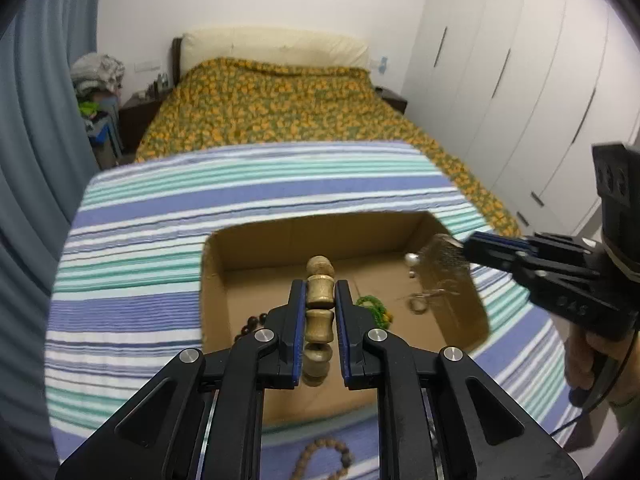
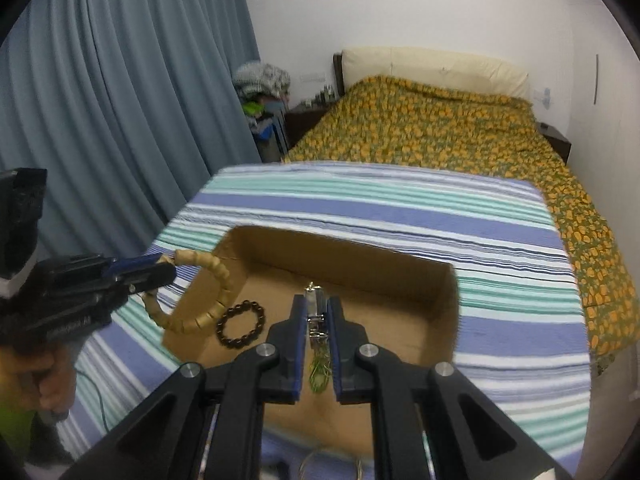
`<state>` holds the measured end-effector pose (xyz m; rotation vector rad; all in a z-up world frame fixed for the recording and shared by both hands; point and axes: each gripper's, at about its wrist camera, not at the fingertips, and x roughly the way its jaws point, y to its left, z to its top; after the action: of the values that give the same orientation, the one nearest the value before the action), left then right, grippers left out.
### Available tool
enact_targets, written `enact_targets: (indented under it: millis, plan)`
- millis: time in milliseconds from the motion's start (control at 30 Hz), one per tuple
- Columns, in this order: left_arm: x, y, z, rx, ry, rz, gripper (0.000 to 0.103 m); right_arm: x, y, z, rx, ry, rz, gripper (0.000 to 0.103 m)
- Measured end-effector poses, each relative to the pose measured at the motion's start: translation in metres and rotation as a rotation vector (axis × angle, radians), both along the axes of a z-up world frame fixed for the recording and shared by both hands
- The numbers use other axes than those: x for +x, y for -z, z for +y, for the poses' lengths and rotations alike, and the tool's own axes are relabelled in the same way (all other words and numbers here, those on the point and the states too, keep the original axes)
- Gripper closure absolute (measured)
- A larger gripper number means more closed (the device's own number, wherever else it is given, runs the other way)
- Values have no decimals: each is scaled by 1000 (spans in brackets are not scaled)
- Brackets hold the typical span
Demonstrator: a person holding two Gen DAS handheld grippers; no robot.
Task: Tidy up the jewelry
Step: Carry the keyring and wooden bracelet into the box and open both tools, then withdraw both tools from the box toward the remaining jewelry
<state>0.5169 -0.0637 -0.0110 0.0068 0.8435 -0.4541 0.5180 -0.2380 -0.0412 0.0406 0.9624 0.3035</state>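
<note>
Tan wooden barrel-bead bracelet (image 1: pixel 319 295) is hanging pinched in my left gripper (image 1: pixel 319 300) over the open cardboard box (image 2: pixel 340 252); right gripper (image 2: pixel 318 312) is clamping a silver metal clasp piece (image 2: pixel 316 306). Thin grips could be slipping, dropping both outside the box.

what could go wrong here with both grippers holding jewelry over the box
1. The left gripper pinches only a few segments of the tan bead bracelet; its loop hangs across the cardboard box wall, so it may snag or drop outside.
2. The right gripper holds a thin metal piece with dangling parts that could tangle with the green beads below.
3. Both grippers share the box, so they might bump.
</note>
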Motion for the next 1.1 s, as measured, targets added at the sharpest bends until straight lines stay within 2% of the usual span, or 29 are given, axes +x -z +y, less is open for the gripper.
enact_targets:
  millis: [100,233,267,300,333,367,400,433,567,633,800,900,967,1033,1100]
  plan:
    - [16,20,-10,15,-7,36,90,27,29,14,-34,-7,48,93]
    - [27,40,-17,51,-24,51,88,39,56,23,-37,-22,85,92]
    - [28,44,-18,63,-37,49,87,40,57,23,-33,-19,73,85]
    - [30,46,-17,70,-47,49,72,40,56,21,-32,-5,54,60]
    - [28,46,-16,80,-64,46,43,38,53,18,-29,7,44,51]
    - [26,44,-14,88,-84,35,29,33,47,14,-10,28,14,41]
    - [20,40,-10,96,-113,5,17,28,40,8,10,39,-12,41]
    - [14,36,-7,100,-128,-17,14,23,29,3,24,51,-45,41]
    - [-24,10,15,110,-153,-80,10,-11,-4,-6,-13,34,-125,40]
    - [-53,-4,30,133,-157,-124,4,-39,-19,-12,-38,20,-156,36]
    - [-126,-20,72,270,-152,-215,2,-113,-35,-34,-88,-2,-179,32]
    - [-177,-14,103,369,-157,-226,1,-172,-31,-53,-152,-6,-180,32]
    - [-203,-3,122,400,-165,-198,1,-205,-24,-62,-192,2,-183,32]
    - [-223,11,131,399,-179,-168,1,-234,-13,-69,-213,17,-177,32]
    - [-246,33,138,359,-194,-133,1,-267,4,-78,-207,47,-165,32]
